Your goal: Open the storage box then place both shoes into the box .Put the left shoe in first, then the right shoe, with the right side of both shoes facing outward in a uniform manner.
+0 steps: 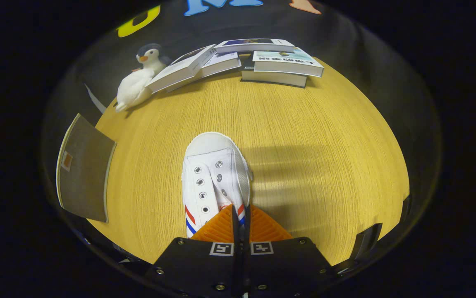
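Observation:
A white canvas shoe with red and blue side stripes points its toe away from me over the wooden table. Its eyelets have no laces. My gripper is shut on the shoe, the two orange fingers pinching the right-hand wall of its opening near the heel. Whether the sole rests on the table or hangs just above it, I cannot tell. Left of the shoe, at the table's edge, stands a grey-brown flat panel with a small label, seemingly part of the storage box.
At the far side of the table lie several books, some leaning on each other. A plush penguin lies beside them on the left. Bare wood stretches to the right of the shoe.

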Demonstrator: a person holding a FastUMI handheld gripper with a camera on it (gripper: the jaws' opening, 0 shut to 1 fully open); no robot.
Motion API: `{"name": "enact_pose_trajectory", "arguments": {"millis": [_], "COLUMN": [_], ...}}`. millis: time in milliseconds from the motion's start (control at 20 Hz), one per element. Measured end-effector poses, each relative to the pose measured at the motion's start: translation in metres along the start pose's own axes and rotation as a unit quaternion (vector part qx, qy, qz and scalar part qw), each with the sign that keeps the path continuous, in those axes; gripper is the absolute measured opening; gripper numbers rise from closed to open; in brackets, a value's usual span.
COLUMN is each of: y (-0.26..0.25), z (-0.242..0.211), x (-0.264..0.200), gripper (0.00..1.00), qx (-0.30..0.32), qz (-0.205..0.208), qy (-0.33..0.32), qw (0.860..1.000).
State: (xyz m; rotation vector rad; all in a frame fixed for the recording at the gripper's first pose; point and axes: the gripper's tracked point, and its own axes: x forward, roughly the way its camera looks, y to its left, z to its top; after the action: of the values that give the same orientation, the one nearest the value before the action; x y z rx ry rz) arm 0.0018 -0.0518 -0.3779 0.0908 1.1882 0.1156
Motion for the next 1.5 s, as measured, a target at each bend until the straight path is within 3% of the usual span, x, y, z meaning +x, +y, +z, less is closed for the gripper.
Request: {"name": "enact_pose_trajectory", "arguments": {"millis": [300, 500, 1000, 1500], "y": [0.015, 0.032, 0.109, 0.225], "z": [0.001, 0.013, 0.054, 0.077], "x": [-0.009, -0.026, -0.081, -0.118], "gripper": [0.00, 0.00, 0.00, 0.00], "qx": [0.133, 0.175, 0.162, 0.114], "qz": [0.073, 0.111, 0.135, 0.162], "qy": [0.005, -0.003, -0.037, -0.046], "qw": [0.988, 0.978, 0.977, 0.979]}}
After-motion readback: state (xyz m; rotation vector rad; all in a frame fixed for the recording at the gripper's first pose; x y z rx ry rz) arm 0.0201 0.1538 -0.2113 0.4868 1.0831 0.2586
